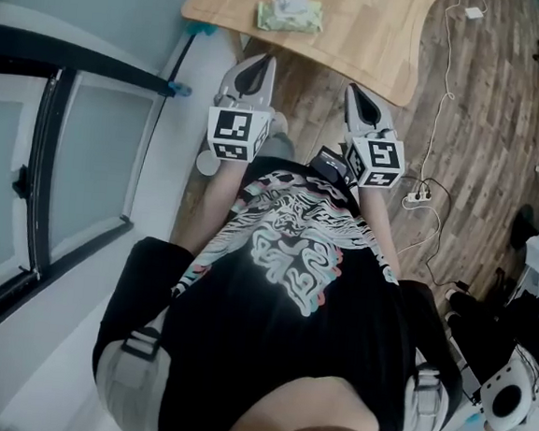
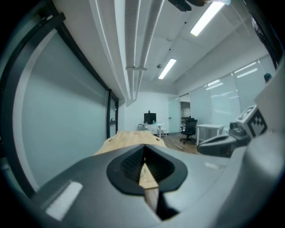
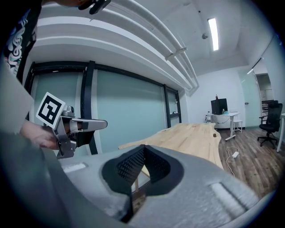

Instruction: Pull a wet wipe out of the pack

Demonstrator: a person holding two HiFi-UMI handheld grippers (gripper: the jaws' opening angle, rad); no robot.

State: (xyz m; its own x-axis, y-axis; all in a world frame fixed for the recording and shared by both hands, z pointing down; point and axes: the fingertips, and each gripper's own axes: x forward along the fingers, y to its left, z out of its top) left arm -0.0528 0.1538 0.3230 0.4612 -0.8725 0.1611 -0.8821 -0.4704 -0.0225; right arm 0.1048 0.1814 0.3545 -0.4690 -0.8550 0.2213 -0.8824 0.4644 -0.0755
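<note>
Standing short of a curved wooden table [image 1: 360, 39], a person in a black printed T-shirt [image 1: 293, 268] holds two grippers out in front of the body, side by side and apart from each other. The left gripper [image 1: 257, 70] and the right gripper [image 1: 356, 99] both point toward the table's near edge, each carrying its marker cube at the rear. The green wet-wipe pack [image 1: 289, 15] lies flat on the tabletop close to that near edge, a white patch on its top, well ahead of both sets of tips and touched by neither.

In the left gripper view, the left gripper [image 2: 144, 148] has its two dark ribbed fingers [image 2: 129, 164] brought together at the tips with nothing caught between them; only the pale tabletop [image 2: 129, 137] shows beyond, and the right gripper [image 2: 218, 144] hangs off to the side. In the right gripper view, the right gripper [image 3: 143, 149] likewise has its fingers [image 3: 127, 168] pressed tip to tip and holds nothing; the left gripper [image 3: 82, 126] floats beside it before a glass partition [image 3: 124, 111]. The table [image 3: 191, 133] stretches away ahead; a white power strip [image 1: 418, 192] and its cable lie on the plank floor [image 1: 485, 107] to the person's right.
</note>
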